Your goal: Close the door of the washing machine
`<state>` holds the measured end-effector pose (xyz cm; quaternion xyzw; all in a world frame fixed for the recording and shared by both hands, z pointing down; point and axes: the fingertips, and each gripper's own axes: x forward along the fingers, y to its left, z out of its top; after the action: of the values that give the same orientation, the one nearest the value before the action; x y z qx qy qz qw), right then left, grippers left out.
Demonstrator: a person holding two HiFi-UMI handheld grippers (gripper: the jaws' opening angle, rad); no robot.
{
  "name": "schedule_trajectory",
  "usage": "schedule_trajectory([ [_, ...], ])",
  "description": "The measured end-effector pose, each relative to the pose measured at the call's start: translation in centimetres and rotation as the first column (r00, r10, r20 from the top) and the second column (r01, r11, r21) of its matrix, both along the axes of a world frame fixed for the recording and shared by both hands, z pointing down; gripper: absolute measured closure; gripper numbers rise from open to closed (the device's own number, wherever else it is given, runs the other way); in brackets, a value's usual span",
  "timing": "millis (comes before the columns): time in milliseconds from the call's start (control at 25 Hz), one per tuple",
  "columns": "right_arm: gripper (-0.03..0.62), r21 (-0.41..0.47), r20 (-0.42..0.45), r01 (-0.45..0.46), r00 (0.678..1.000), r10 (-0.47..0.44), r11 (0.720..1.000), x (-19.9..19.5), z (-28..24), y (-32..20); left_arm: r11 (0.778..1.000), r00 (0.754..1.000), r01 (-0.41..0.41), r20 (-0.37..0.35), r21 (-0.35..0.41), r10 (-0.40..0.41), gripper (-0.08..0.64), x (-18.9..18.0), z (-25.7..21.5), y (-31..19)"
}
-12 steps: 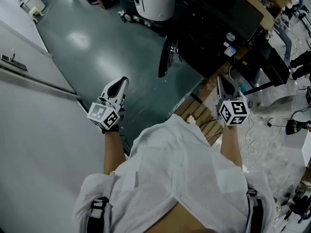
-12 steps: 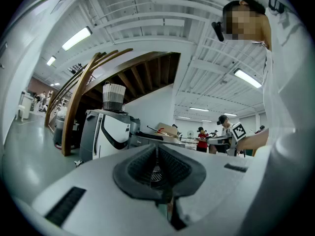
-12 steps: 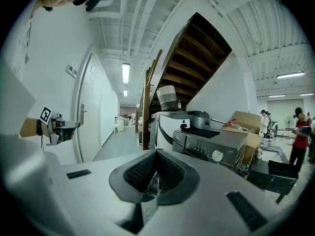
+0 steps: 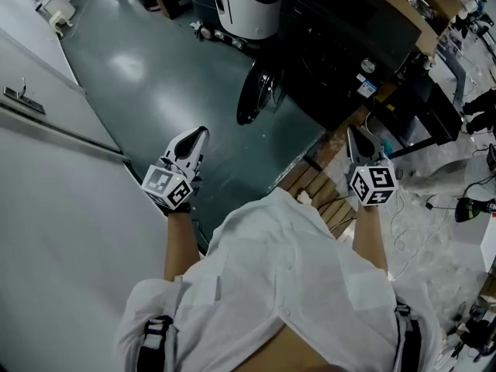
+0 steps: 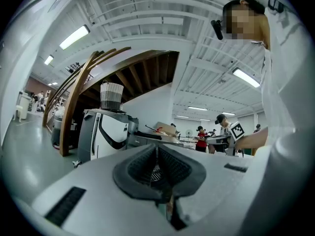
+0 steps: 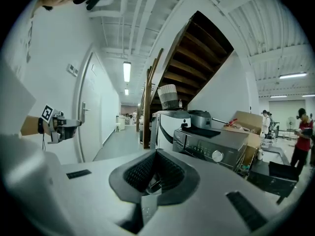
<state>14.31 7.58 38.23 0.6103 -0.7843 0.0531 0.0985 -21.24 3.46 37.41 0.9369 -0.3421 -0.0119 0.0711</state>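
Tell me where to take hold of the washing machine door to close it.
Take the washing machine door by its free rim, the edge farthest from the washing machine, coming from the open floor side. It stands swung out, so that rim looks exposed and reachable.

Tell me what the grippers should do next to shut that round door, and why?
Probably reach the left gripper forward to the outer side of the door. The door stands swung out from the washing machine, and that gripper, shut and empty, is apart from it, on the side to push from.
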Motion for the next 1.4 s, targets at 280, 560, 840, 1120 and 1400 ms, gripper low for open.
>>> schedule_trajectory([
  [280, 0.566, 0.033, 0.025, 0.017, 1.0, -0.018, 0.999, 0.1, -0.6, -0.6, 1.0, 1.0, -0.011, 0.009, 0.006, 0.011, 0.536, 0.5, -0.3, -0.4],
  [560, 0.561, 0.051, 0.079, 0.041, 0.996, -0.045, 0.998, -0.5, -0.3, -0.9, 1.0, 1.0, -0.005, 0.007, -0.004, 0.005, 0.535, 0.7, 0.4, -0.3],
  [840, 0.561, 0.034, 0.069, 0.059, 0.996, -0.061, 0.998, -1.0, 0.1, -1.4, 1.0, 1.0, 0.002, 0.017, 0.0, -0.002, 0.535, 0.2, 0.5, -0.5],
  [1120, 0.56, 0.015, 0.068, 0.094, 0.993, -0.095, 0.995, -3.0, 0.4, -2.0, 1.0, 1.0, 0.006, 0.013, -0.013, -0.006, 0.535, -0.7, 1.2, -0.2],
  [1400, 0.56, -0.01, 0.073, 0.161, 0.984, -0.16, 0.987, -5.7, 0.6, -3.7, 1.0, 0.998, -0.023, 0.05, -0.02, 0.024, 0.535, -1.0, 1.5, -1.7],
])
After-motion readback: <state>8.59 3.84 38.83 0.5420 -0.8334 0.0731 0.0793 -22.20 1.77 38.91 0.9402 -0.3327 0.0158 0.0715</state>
